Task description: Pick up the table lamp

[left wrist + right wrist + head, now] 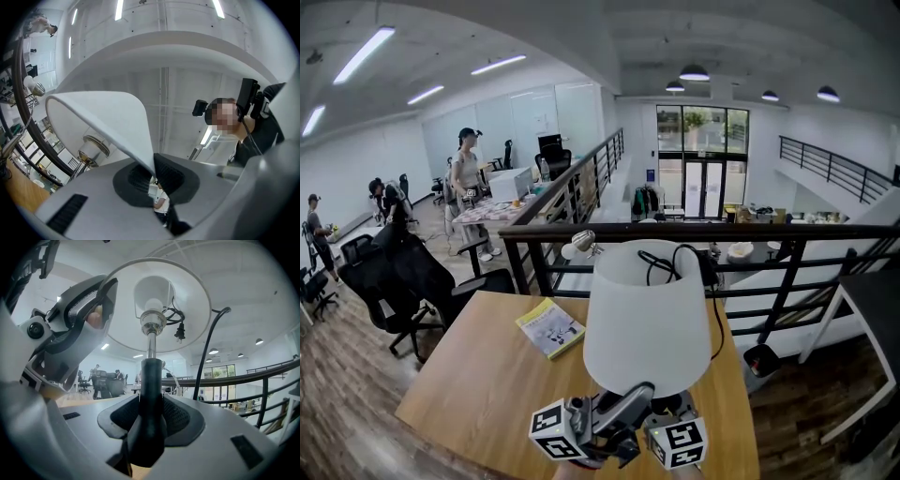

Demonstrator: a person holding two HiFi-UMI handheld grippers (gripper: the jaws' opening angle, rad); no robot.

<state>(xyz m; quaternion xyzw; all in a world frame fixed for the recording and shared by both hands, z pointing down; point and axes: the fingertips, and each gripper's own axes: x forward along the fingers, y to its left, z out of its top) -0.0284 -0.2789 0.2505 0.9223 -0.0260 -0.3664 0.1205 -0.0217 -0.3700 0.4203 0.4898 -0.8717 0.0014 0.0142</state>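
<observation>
The table lamp has a white shade [647, 314] with its black cord [670, 262] bundled on top. In the head view it stands over the wooden table [478, 384], just ahead of both grippers. My left gripper [628, 398] is shut on the shade's lower rim; in the left gripper view the thin white shade [103, 117] runs down between the pads of my left gripper [153, 173]. My right gripper [149, 420] is shut on the lamp's black stem [150, 380], below the chrome socket [152, 322]. The lamp's base is hidden.
A yellow-edged booklet [550, 328] lies on the table to the lamp's left. A dark railing [769, 234] runs behind the table, with a drop beyond it. Black office chairs [394, 281] stand at the left, and several people are at desks further off.
</observation>
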